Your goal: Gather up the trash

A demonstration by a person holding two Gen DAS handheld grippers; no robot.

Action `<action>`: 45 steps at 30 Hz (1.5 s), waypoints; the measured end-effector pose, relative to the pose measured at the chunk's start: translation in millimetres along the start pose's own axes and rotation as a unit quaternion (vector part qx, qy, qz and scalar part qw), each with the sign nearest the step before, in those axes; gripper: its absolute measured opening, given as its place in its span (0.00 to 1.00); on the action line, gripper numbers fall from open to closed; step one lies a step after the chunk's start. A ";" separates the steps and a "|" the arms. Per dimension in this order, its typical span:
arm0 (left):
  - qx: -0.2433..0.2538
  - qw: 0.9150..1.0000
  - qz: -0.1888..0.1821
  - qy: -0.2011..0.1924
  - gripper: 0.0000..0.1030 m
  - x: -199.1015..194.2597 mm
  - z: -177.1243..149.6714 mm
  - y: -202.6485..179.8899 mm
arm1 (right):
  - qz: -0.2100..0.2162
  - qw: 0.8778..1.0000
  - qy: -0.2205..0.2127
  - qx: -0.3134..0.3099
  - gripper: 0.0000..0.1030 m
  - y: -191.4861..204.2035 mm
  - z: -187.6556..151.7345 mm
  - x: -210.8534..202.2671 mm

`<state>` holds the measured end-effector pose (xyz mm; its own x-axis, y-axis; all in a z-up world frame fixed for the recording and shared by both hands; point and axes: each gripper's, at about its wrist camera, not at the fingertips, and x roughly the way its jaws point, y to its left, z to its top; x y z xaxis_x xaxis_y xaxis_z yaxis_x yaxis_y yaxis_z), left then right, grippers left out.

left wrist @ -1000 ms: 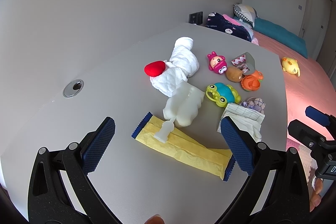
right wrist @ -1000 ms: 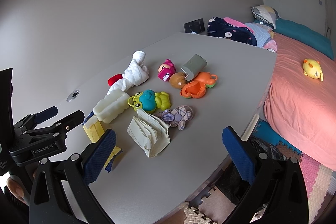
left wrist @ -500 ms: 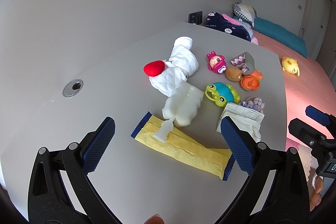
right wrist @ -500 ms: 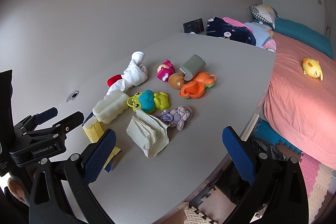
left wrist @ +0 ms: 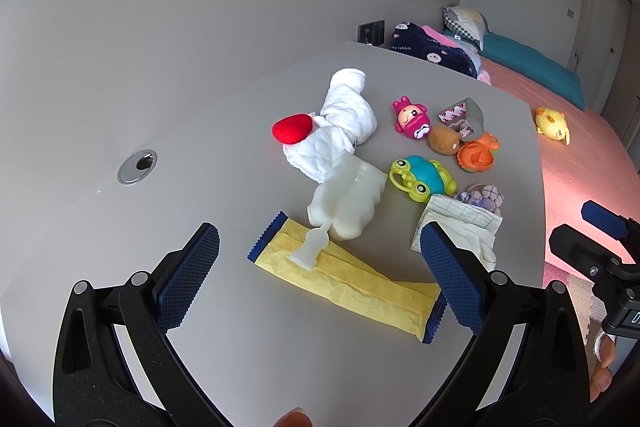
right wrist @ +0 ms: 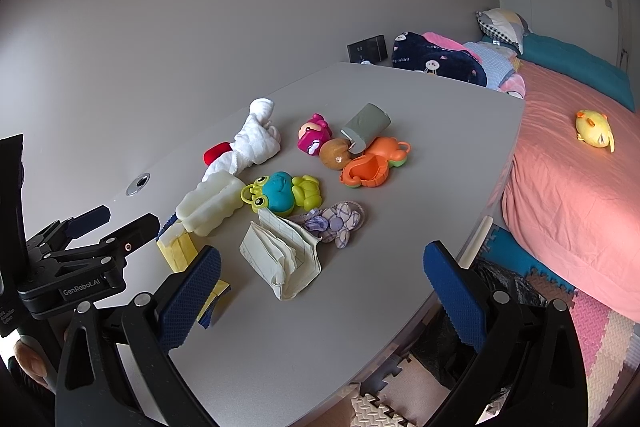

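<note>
A flat yellow wrapper with blue ends [left wrist: 352, 281] lies on the grey table [left wrist: 224, 155], just ahead of my open, empty left gripper [left wrist: 320, 279]. A crushed white plastic bottle [left wrist: 346, 201] rests on its far end. Crumpled lined paper [right wrist: 280, 255] lies ahead of my open, empty right gripper [right wrist: 320, 291]; it also shows in the left wrist view [left wrist: 464, 231]. A grey torn packet [right wrist: 366, 127] lies further back among toys. The left gripper [right wrist: 112, 227] shows in the right wrist view, at the left.
Toys sit mid-table: a green-blue frog [right wrist: 284, 193], an orange toy [right wrist: 372, 167], a pink doll [right wrist: 314, 139], a brown ball [right wrist: 334, 155], a purple cloth toy [right wrist: 336, 221]. A white towel [left wrist: 344, 123] and red object [left wrist: 292, 127] lie behind. A pink bed [right wrist: 568, 163] stands right.
Both grippers have barely moved; the views drift very slightly. Nothing on the table has shifted.
</note>
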<state>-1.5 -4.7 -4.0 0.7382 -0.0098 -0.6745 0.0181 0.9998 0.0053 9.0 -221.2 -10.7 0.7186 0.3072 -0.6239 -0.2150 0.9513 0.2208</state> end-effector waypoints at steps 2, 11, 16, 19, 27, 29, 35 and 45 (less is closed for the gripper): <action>-0.001 1.000 -0.001 0.001 0.94 0.0 -0.4 -0.3 | 0.000 1.000 0.000 0.000 0.98 -0.7 0.2 -0.3; 0.005 1.000 -0.002 0.000 0.94 -1.9 -4.4 -4.9 | 0.000 1.000 0.000 0.000 0.98 0.2 0.5 0.0; 0.006 1.000 -0.005 0.003 0.94 -3.1 -6.1 -6.6 | 0.000 1.000 0.000 0.000 0.98 -0.3 0.9 1.4; 0.004 1.000 -0.009 0.006 0.94 -2.4 -6.0 -6.6 | 0.000 1.000 0.000 0.000 0.98 0.4 1.1 2.9; 0.023 1.000 -0.010 0.016 0.94 6.5 0.1 -9.9 | 0.000 1.000 0.010 -0.003 0.98 -5.0 2.0 9.4; 0.026 0.999 -0.013 0.017 0.94 10.8 5.6 -9.6 | 0.002 1.000 0.013 -0.004 0.98 -4.2 1.4 18.0; 0.059 0.998 -0.012 0.031 0.94 35.0 17.2 -18.5 | -0.002 1.000 0.026 0.004 0.98 -10.6 3.7 34.5; 0.064 0.996 -0.011 0.054 0.91 69.5 25.2 -13.6 | -0.012 0.999 0.032 0.019 0.98 -24.3 14.9 59.9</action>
<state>66.6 -19.4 -32.4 0.6606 -0.0228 -0.7504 0.1248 0.9890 0.0798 67.1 -226.3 -42.2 0.6794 0.2865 -0.6755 -0.1722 0.9572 0.2327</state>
